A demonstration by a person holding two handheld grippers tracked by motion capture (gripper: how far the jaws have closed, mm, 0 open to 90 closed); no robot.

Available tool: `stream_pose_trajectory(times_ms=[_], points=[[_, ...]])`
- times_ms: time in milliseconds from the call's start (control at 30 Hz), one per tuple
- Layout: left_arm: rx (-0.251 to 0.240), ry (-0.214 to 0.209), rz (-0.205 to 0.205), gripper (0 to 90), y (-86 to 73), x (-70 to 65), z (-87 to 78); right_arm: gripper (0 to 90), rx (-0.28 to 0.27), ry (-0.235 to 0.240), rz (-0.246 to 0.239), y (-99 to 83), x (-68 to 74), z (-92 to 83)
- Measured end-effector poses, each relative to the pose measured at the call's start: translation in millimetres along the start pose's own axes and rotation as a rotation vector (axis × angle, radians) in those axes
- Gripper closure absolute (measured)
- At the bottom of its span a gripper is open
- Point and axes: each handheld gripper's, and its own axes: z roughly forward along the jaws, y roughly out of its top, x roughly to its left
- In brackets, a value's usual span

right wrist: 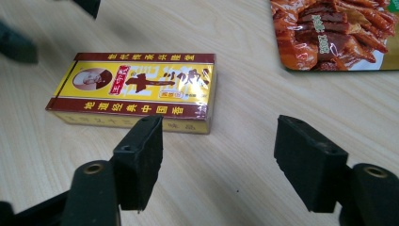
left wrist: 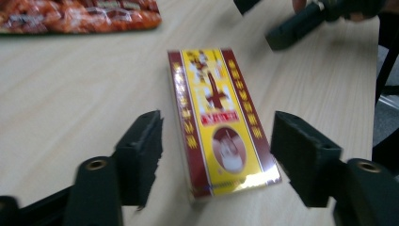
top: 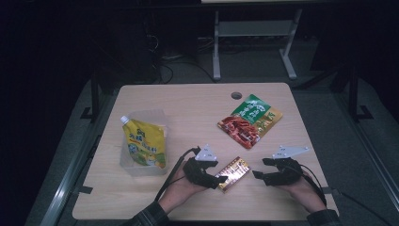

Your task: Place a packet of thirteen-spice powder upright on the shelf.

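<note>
Lying flat on the table point(top: 141, 197) at the lower middle of the high view, the yellow-and-maroon box point(top: 234, 173) looks light, stiff and glossy, likely slippery; its long edges seem the best place to take hold. The left gripper point(top: 221, 181) straddles its near end, jaws wide and clear of its sides, gripping nothing. The right gripper point(top: 259, 176), just right of it, stands open and empty. Farther off lie a red snack bag point(top: 248, 120) and a yellow pouch point(top: 146, 142).

Red snack bag point(left wrist: 80, 16) cut off by the left gripper view's top edge, box point(left wrist: 219, 117) print blurred, near box end point(top: 225, 182) partly hidden behind left gripper point(top: 217, 181)
</note>
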Motion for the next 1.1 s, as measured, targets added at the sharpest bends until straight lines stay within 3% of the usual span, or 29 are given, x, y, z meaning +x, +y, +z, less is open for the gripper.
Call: stream_pose_trajectory(times_ms=[200,367,667,767,867,1000,1100], points=[[0.034,0.038,0.009,17.0,-11.6,-11.2,9.8,33.1,0.000,-0.002,0.006,1.3,0.6,0.8],[0.049,0.068,0.013,16.0,-16.2,-15.6,17.5,33.2,-0.002,-0.002,0.007,0.8,0.2,0.7],[0.078,0.085,0.038,22.0,-19.6,-18.2,22.3,33.1,-0.003,0.000,0.006,1.5,-0.3,0.7],[0.082,0.070,0.034,29.2,-19.7,-19.0,22.6,33.1,-0.007,0.004,0.009,2.2,0.5,0.8],[0.084,0.070,0.035,30.0,-19.5,-18.3,22.0,33.4,-0.008,0.004,0.012,2.4,0.5,0.7],[0.105,0.053,0.042,31.4,-19.7,-11.0,17.1,39.2,-0.024,0.007,0.015,6.2,0.2,0.4],[0.114,0.029,0.049,31.7,-19.5,-4.5,13.9,50.2,-0.040,0.011,0.007,10.7,0.0,1.8]])
